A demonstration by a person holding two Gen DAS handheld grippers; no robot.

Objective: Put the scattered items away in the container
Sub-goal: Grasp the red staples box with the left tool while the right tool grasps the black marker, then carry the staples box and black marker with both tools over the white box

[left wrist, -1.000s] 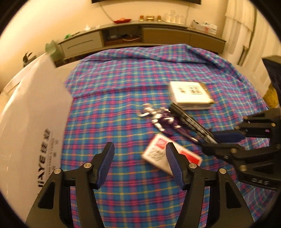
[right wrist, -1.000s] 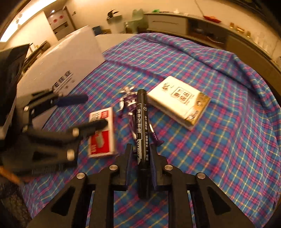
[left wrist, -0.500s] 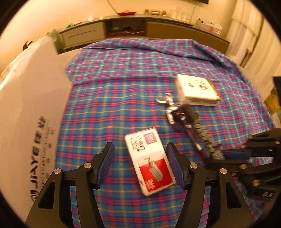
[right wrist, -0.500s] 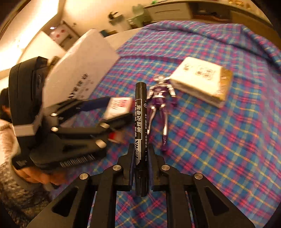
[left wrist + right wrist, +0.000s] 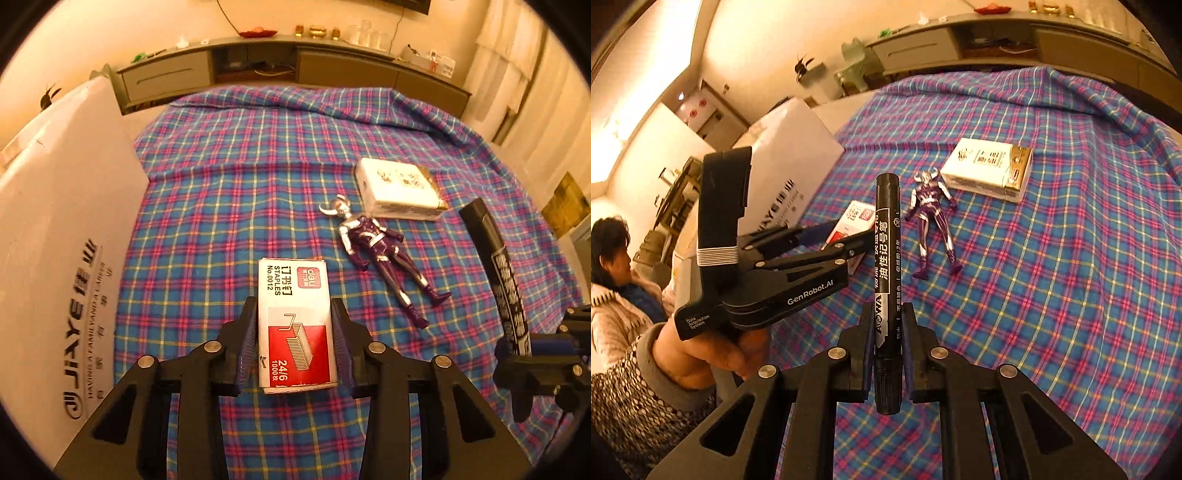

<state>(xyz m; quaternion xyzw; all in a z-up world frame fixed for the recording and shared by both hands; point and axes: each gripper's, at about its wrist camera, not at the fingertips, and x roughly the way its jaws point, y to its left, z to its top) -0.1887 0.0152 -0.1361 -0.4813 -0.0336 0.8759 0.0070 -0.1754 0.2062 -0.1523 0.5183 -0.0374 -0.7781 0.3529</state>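
The left gripper [image 5: 294, 334] is closed on the staple box [image 5: 295, 321], its pads against both long sides, near the middle of the plaid-covered bed [image 5: 229, 206]. The right gripper [image 5: 886, 345] clamps a black marker [image 5: 886, 266] upright above the cloth. Beyond lie a purple toy figure [image 5: 376, 254] and a white packet [image 5: 399, 188]; the white carton [image 5: 55, 236] stands at the bed's left edge.

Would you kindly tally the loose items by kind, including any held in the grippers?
Red-and-white cardboard staples box, between the left gripper fingers: 1
Black permanent marker pen, clamped in the right gripper: 1
Purple-and-silver plastic toy figure: 1
White-and-gold flat carton: 1
Total: 4
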